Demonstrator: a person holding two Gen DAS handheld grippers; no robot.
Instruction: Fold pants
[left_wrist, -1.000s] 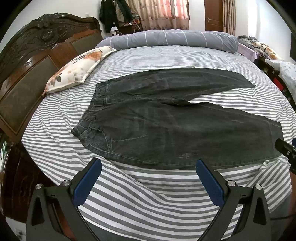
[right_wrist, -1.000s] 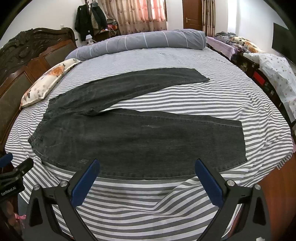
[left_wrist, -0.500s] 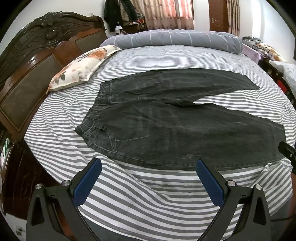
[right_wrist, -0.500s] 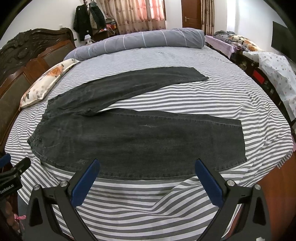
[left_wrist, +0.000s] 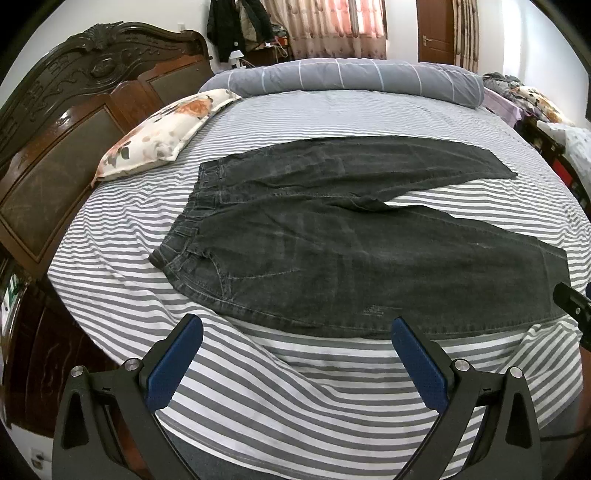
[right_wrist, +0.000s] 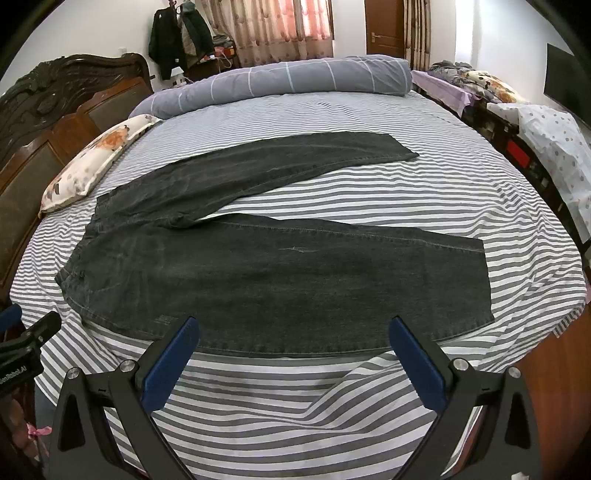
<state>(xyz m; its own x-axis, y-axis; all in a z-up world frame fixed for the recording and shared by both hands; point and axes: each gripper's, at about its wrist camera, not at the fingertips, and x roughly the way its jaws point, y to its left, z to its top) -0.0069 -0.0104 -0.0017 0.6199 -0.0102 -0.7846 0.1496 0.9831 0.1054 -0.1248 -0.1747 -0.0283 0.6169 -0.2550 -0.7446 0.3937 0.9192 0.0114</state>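
Left wrist view: I see black jeans (left_wrist: 351, 258) spread flat mid-bed (left_wrist: 295, 387), legs splayed; my left gripper (left_wrist: 295, 332) and right gripper (right_wrist: 291, 332) gape wide at the near edge, empty.

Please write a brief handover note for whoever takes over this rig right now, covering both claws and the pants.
Left claw: open, empty, hovering over the striped sheet near the waist end.
Right claw: open, empty, at the near edge of the near leg.
Pants: dark, flat on the bed, waistband toward the headboard, legs spread in a V, far leg angled away.
Done: pants laid out; no fold yet.
Left: probably grip the near leg, bring it onto the far one, then fold lengthwise.
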